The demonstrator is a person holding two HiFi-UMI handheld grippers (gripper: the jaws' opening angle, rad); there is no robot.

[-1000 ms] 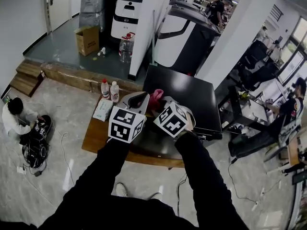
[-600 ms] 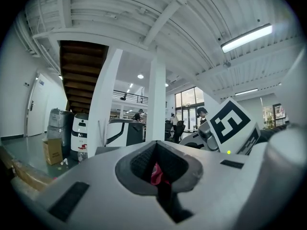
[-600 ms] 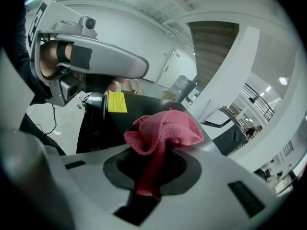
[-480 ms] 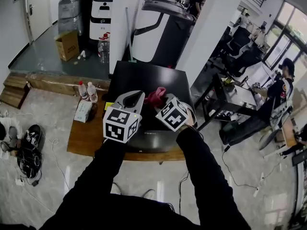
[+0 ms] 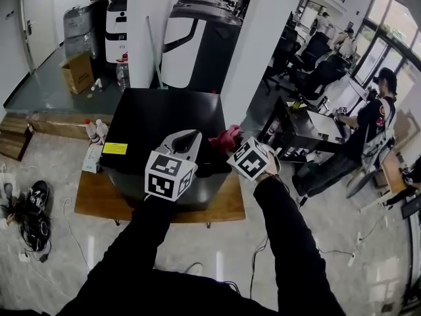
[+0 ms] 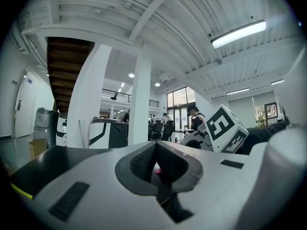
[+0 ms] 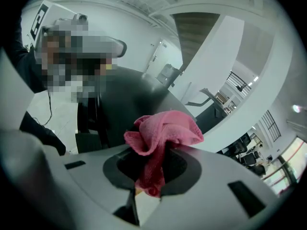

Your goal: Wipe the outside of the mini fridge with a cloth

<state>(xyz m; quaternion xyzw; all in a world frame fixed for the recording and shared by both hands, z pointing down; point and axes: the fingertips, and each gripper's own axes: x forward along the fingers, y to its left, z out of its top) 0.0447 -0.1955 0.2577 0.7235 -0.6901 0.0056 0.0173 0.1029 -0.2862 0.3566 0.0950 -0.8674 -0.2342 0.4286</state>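
Note:
The black mini fridge (image 5: 158, 120) stands on a low wooden platform, and I look down on its top. My right gripper (image 5: 230, 141) is shut on a bunched pink cloth (image 5: 225, 137) at the right edge of the fridge top. In the right gripper view the cloth (image 7: 163, 133) bulges out of the closed gripper (image 7: 156, 163), with the dark fridge surface (image 7: 124, 104) behind it. My left gripper (image 5: 189, 138) hovers over the front of the fridge top, just left of the cloth. It is shut and holds nothing (image 6: 156, 150).
The wooden platform (image 5: 92, 199) also carries two bottles (image 5: 95, 129) and a tissue pack (image 5: 91, 157). White pillars (image 5: 148, 31) and a black-and-white machine (image 5: 197, 45) stand behind the fridge. A desk with a seated person (image 5: 378, 110) is at the right. Cables lie on the floor (image 5: 33, 209).
The view has shifted rightward around the fridge. The right gripper with the cloth has gone from over the fridge top's middle to its right edge. Both grippers stay shut.

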